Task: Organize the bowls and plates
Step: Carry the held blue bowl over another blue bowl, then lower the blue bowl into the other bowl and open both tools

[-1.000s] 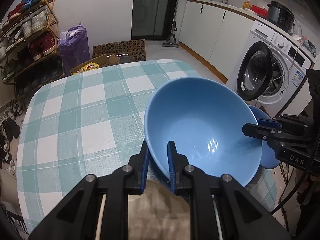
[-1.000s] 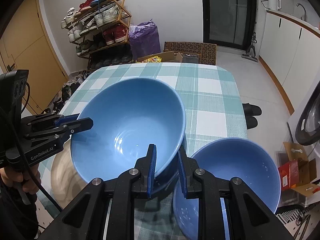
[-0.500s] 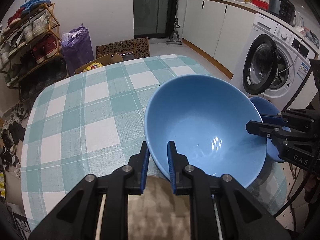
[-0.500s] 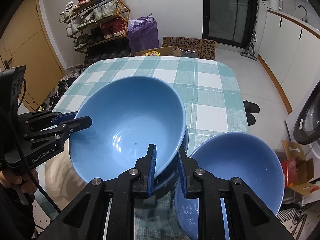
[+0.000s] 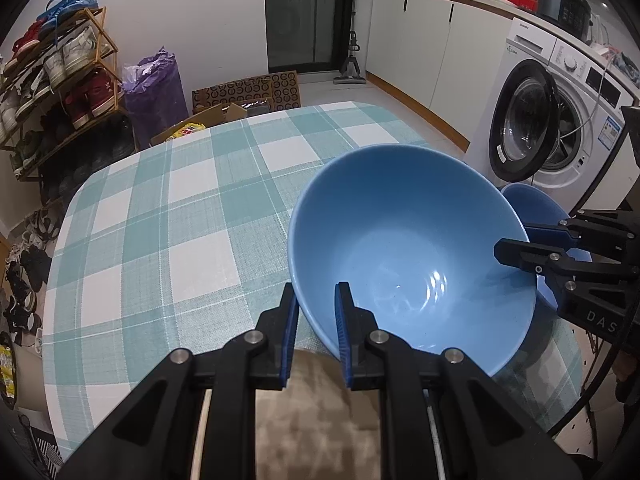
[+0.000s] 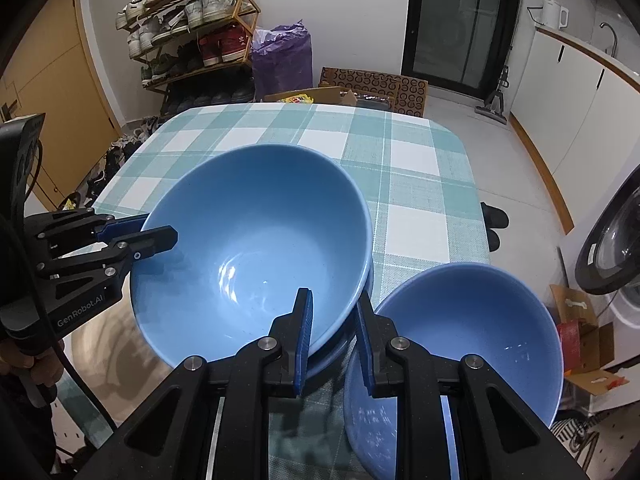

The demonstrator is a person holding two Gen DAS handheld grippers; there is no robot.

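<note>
Slowly, the person is carrying the large blue bowl [image 5: 408,256] with both tools at once, and over the last second the change is small but telling: the bowl is staying locked in the same spot in both wrist views, lower right of centre in the left one and centre left in the right one, while the checked tablecloth [image 5: 180,220] behind it is sliding a little toward the top of each frame. To my eye that means the bowl is travelling with the tools, not resting free on the table. The left gripper [image 5: 316,308] is pinching the near rim at the bottom centre of its view, one finger inside the bowl and one outside. The right gripper [image 6: 334,320] is doing the same on the opposite rim, its tongs closed on the wall. A darker blue rim [image 6: 369,276] is showing just beneath the bowl, and I cannot tell whether it is a plate or another bowl riding along. The smaller blue bowl [image 6: 472,344] is sitting just beside the right tool, at the lower right of the right view, near the table's edge. A blurred beige round thing [image 6: 100,360] is lying below the left tool. I would judge the sorting as underway: the big bowl is not yet set down, and nesting it with its neighbour looks like the likely aim.
</note>
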